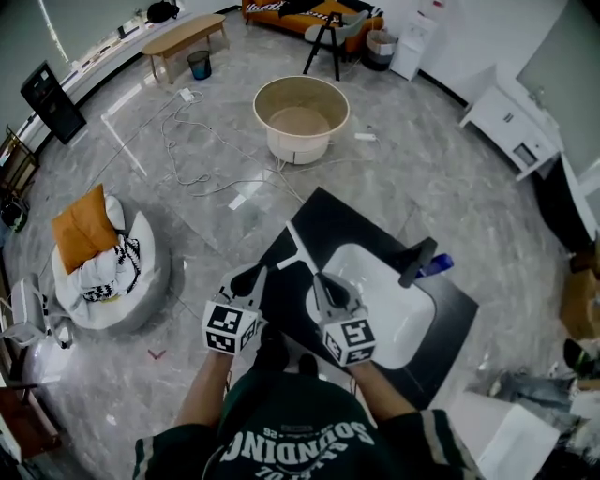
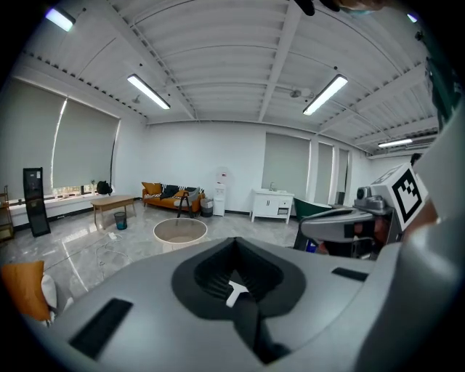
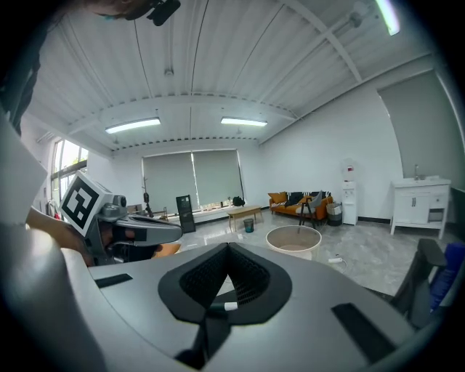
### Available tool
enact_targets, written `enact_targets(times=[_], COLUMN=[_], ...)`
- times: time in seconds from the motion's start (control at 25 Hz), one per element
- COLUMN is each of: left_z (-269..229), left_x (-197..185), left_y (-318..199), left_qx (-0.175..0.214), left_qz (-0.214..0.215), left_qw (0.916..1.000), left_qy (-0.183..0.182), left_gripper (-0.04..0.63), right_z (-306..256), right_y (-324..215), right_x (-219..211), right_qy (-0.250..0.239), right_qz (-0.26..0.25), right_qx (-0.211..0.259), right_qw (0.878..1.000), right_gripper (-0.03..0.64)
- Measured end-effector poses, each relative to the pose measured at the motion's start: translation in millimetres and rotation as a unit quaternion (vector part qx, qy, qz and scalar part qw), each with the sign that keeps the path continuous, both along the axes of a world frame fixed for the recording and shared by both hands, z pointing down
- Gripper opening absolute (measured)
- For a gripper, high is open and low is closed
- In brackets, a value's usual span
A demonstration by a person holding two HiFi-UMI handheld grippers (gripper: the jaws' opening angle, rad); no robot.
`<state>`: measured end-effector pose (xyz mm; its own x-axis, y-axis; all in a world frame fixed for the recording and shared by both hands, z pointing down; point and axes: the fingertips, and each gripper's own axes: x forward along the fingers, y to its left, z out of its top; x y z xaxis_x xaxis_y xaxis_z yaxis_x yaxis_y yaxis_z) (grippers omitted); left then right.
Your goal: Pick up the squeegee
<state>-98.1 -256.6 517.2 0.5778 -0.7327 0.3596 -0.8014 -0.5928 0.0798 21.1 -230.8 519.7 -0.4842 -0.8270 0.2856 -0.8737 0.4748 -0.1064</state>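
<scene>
Near left gripper [image 1: 250, 276] and right gripper [image 1: 322, 281], jaws clenched, only head view shows basin [image 1: 411, 317].

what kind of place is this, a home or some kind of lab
Probably an open office or showroom used as a test space, not a home: orange sofa and water dispenser, a freestanding round tub and loose cables on the floor, strip lights overhead.
</scene>
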Motion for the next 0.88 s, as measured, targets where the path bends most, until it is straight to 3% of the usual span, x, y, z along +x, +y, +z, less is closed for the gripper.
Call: enact_targets(times=[0.48, 0.68, 0.72, 0.8, 0.88], left_z=[63.7, 79.4, 81.3, 83.2, 83.4], left_x=[4.0, 10.1, 11.5, 14.5, 16.3], left_y=[-7.3, -5.3, -3.5, -1.2, -0.7], left_qx=[-0.055, -0.051, -0.053, -0.059, -0.060], left_qz=[0.073, 0.120, 0.128, 0.141, 0.151], left_qw=[0.9941, 0.9875, 0.9861, 0.9842, 0.9829], left_qy=[-0.058, -0.088, -0.090, -0.090, -0.088], left_gripper=[0.002, 0.005, 0.016, 0.123, 0.185], right_z=[44.4, 52.1, 53.9, 55.3, 58.4], right_y=[2.6, 5.3, 6.5, 8.1, 8.9], right_x=[12.6, 13.9, 14.6, 15.4, 18.5], right_qy=[0.007, -0.001, -0.003, -0.006, 0.001], right_qz=[0.040, 0.054, 0.057, 0.059, 0.057], right_qx=[-0.050, -0.067, -0.070, -0.074, -0.068], right_qw=[0.998, 0.996, 0.996, 0.996, 0.996], right_gripper=[0.000, 0.000, 0.000, 0.000, 0.000])
